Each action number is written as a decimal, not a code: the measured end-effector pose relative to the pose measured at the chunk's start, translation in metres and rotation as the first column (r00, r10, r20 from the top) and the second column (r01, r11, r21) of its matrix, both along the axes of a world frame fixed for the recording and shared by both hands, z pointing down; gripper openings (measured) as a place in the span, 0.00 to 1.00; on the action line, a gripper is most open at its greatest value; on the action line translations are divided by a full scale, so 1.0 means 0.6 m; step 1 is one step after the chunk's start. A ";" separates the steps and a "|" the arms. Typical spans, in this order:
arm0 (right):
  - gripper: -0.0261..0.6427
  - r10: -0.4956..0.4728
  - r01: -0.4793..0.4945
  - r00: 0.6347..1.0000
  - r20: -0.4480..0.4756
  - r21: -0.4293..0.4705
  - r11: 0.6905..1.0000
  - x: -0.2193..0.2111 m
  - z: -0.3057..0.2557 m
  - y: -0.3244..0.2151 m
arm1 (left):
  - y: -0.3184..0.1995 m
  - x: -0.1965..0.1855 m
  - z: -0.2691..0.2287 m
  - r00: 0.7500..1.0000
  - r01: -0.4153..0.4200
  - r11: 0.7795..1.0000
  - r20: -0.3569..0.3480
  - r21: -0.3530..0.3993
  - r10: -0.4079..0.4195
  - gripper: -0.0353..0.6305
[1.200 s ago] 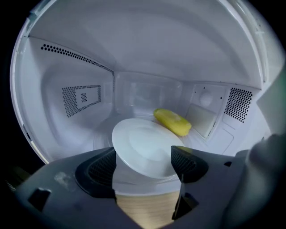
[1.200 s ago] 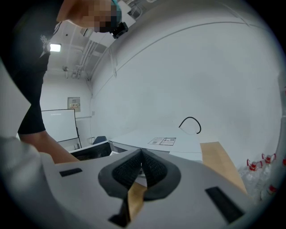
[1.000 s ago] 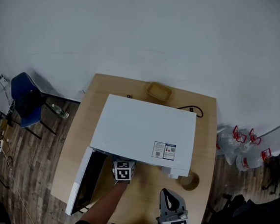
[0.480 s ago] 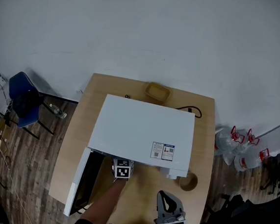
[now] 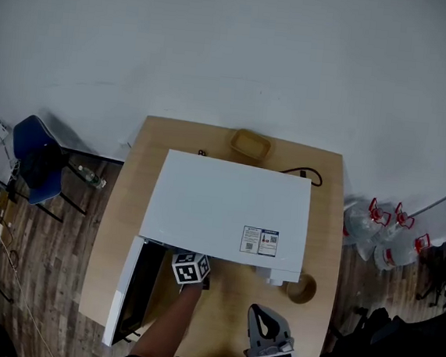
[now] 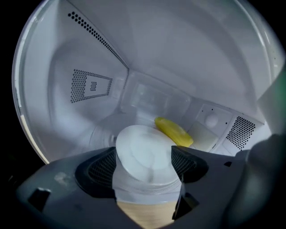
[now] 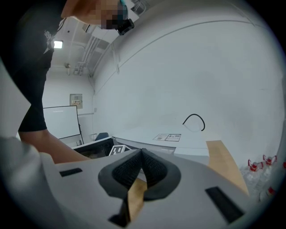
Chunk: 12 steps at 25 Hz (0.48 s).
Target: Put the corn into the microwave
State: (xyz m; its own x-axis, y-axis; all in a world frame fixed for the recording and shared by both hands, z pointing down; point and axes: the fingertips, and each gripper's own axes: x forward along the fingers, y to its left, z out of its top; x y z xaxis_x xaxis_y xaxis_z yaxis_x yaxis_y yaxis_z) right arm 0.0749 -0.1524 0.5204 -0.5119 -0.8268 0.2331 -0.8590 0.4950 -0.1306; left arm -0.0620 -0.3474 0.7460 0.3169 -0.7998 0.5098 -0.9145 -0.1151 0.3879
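Corn (image 6: 173, 132) lies on microwave (image 5: 227, 213) floor twd back wall; door (image 5: 127, 298) open. L gripper (image 6: 144, 154) at cavity mouth, fingers clamped on white round container (image 6: 140, 143), just in front of corn. R gripper (image 5: 266, 318) above counter (image 5: 325, 223) front edge, fingers pressed together, nothing btw them.

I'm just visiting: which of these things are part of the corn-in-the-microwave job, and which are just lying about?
Part of the job:
microwave, door open
corn, inside it
left gripper, closed on a white container

Just lying about:
wooden tray
wooden bowl
blue chair
plastic bottles on the floor
right gripper, shut, holding nothing
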 end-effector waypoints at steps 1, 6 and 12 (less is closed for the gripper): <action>0.13 -0.001 0.001 1.000 0.010 0.012 1.000 -0.002 0.000 0.000 | 0.001 -0.001 -0.003 1.000 0.009 1.000 -0.017 0.005 -0.009 0.59; 0.13 -0.002 0.002 1.000 0.013 0.001 1.000 -0.006 0.001 0.000 | 0.012 -0.014 -0.010 0.993 0.075 0.997 -0.094 0.024 -0.072 0.59; 0.13 0.010 -0.011 1.000 -0.022 -0.031 0.999 0.002 0.013 0.001 | 0.046 -0.027 -0.017 0.994 0.087 0.996 -0.066 0.026 -0.085 0.59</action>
State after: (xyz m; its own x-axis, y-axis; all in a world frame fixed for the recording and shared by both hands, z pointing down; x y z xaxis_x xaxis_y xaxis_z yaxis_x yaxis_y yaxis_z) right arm 0.0763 -0.1519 0.5284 -0.4976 -0.8243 0.2701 -0.8670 0.4818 -0.1269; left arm -0.0782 -0.3198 0.7360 0.2779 -0.8397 0.4666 -0.8945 -0.0490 0.4445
